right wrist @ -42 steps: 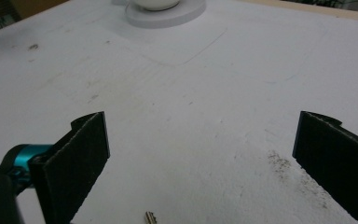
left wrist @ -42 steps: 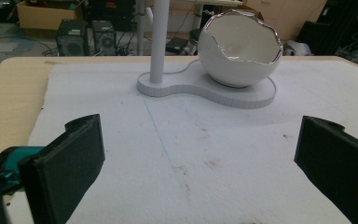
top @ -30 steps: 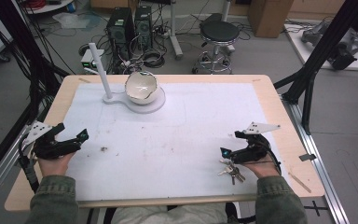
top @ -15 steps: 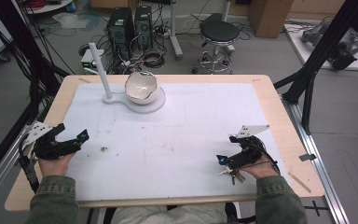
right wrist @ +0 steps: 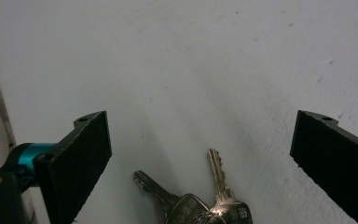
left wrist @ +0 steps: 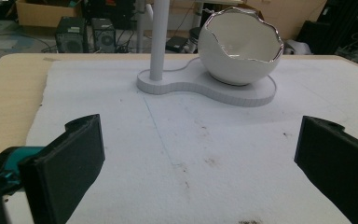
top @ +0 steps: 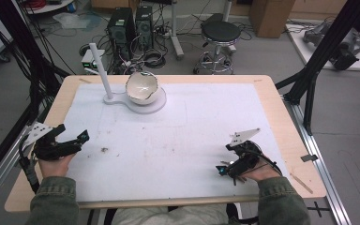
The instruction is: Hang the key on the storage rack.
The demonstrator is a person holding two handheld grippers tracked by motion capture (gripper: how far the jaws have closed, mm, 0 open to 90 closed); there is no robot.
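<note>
The keys (right wrist: 200, 200) lie flat on the white mat (top: 197, 126) near the front right of the table (top: 281, 122), right under the right hand-held gripper (top: 226, 169). In the right gripper view, the two black jaws stand wide apart and the keys sit low between them, a bit closer to the left jaw, and nothing touches them. Two silver key blades point up and away from the ring end. From the high view the keys are mostly hidden under the right hand-held gripper and the hand (top: 262, 171), so you can hardly see them there. The left hand-held gripper (top: 70, 140) is far off at the left edge of the mat, and its jaws are wide apart too, with nothing in them. The left gripper view looks across the mat at a white bowl (left wrist: 240, 46) shaped like a cracked eggshell. The bowl sits on a flat white stand (left wrist: 205, 86) with a tall white post (left wrist: 159, 39) beside it. The high view shows that this stand is at the far side of the table, well apart from both hands. It also shows a round stool (top: 220, 33) on the floor behind the table.
</note>
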